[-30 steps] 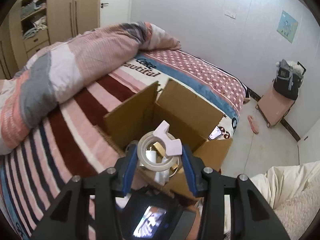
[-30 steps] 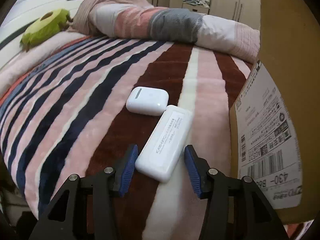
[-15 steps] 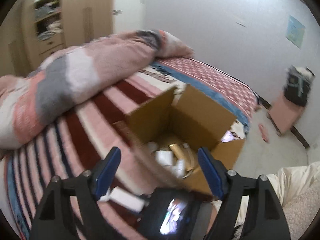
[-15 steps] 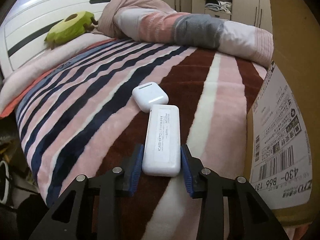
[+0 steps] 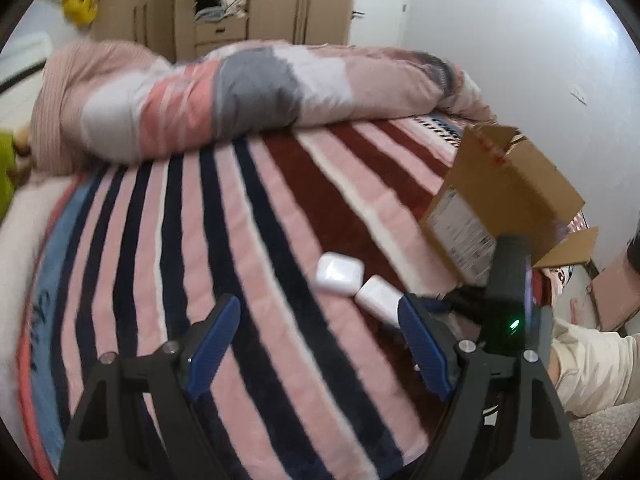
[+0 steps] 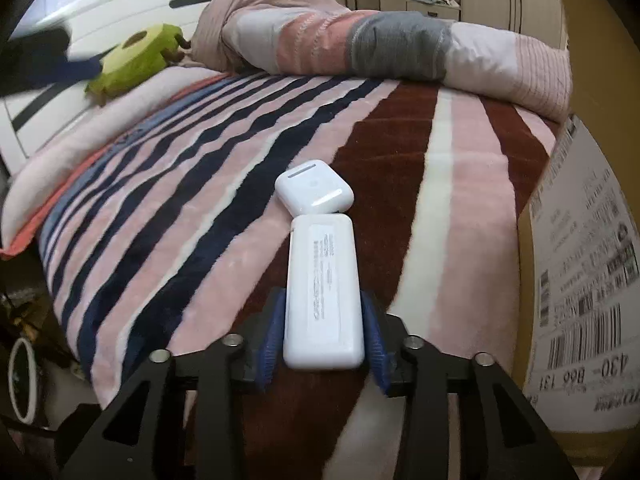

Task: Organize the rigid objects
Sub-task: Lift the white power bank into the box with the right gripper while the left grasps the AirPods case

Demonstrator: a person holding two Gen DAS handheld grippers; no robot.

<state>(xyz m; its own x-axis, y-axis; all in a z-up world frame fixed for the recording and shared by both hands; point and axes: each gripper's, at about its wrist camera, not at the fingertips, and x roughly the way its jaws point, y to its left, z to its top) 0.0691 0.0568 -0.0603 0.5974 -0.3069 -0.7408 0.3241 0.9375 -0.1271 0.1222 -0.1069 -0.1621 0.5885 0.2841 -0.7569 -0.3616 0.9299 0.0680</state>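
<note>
My right gripper (image 6: pixel 323 320) is shut on a long white rectangular case (image 6: pixel 323 292) that lies on the striped blanket (image 6: pixel 192 208). A small white earbud case (image 6: pixel 314 187) touches its far end. Both white cases show in the left wrist view, the earbud case (image 5: pixel 339 273) and the long case (image 5: pixel 378 300). My left gripper (image 5: pixel 318 328) is open and empty above the blanket, just short of them. The right gripper's body (image 5: pixel 508 300) shows past my right fingertip. The open cardboard box (image 5: pixel 500 200) stands to the right, with its labelled wall (image 6: pixel 584 280) beside my right gripper.
A rolled quilt (image 5: pixel 248 92) lies across the far side of the bed. A green plush toy (image 6: pixel 132 56) sits by the white headboard (image 6: pixel 60 60). Wardrobes (image 5: pixel 224 4) stand behind. The bed's edge drops off at the left in the right wrist view.
My left gripper let go of the tape roll over the box, opened wide and swung left over the blanket. My right gripper closed on the long white case.
</note>
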